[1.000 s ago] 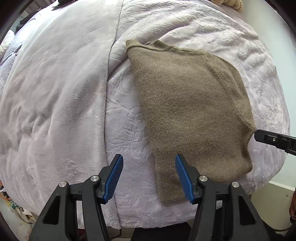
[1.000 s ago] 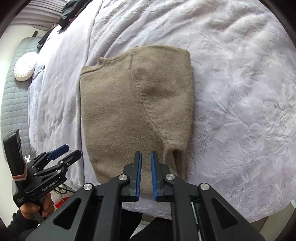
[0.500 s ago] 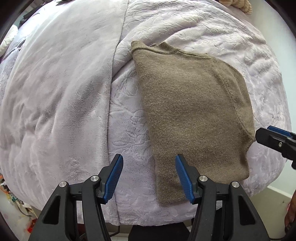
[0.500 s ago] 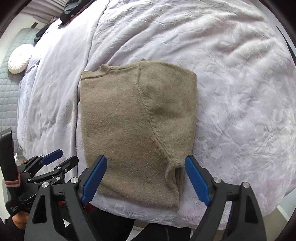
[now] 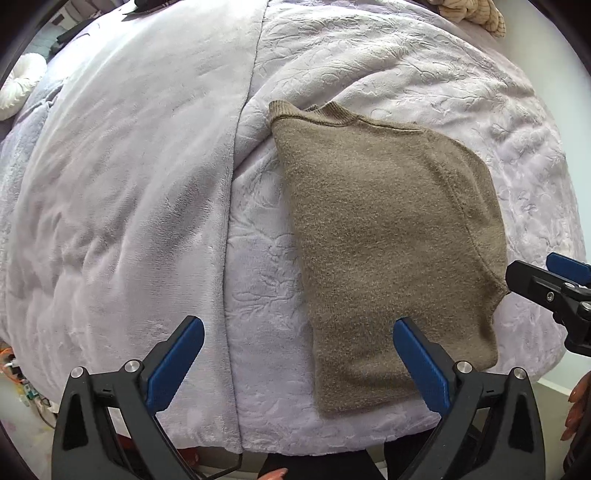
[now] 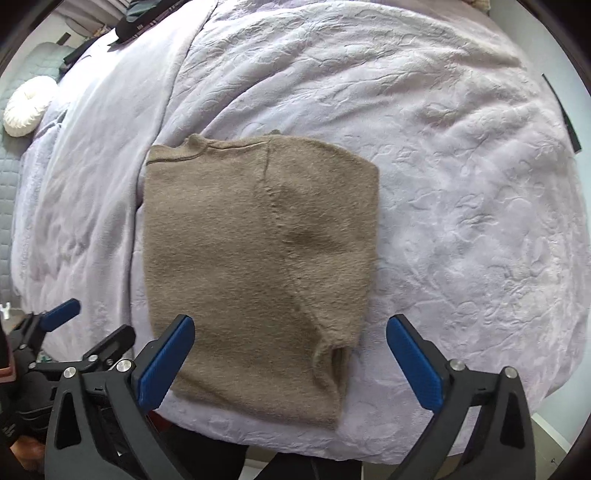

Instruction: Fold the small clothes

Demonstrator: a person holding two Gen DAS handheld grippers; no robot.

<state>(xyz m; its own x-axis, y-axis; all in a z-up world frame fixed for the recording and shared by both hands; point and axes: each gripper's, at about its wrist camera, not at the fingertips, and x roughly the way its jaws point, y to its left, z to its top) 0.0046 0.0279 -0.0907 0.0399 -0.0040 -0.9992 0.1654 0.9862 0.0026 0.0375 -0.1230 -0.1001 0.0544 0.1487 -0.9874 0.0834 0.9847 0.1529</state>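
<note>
A tan knit sweater (image 5: 388,240) lies folded flat on the lilac bed cover (image 5: 129,184), collar toward the far side. My left gripper (image 5: 297,332) hovers above the sweater's lower left corner; its jaws are opening and the pads press on nothing. My right gripper (image 6: 291,328) hovers over the lower right part of the sweater (image 6: 258,258), jaws opening too, with nothing gripped. From the left wrist, the right gripper (image 5: 546,280) shows beside the sweater's right edge. The left gripper (image 6: 85,325) appears at the lower left in the right wrist view.
The bed cover (image 6: 461,184) spreads wide to the right, its near edge just below both grippers. A white round cushion (image 6: 26,107) and dark clothes (image 6: 147,18) lie at the far left. A beige knit item (image 5: 472,14) sits at the far right corner.
The right jaws went from shut at the sweater's lower edge to wide apart, and that gripper lifted a little. The left jaws widened. The sweater lies unmoved.
</note>
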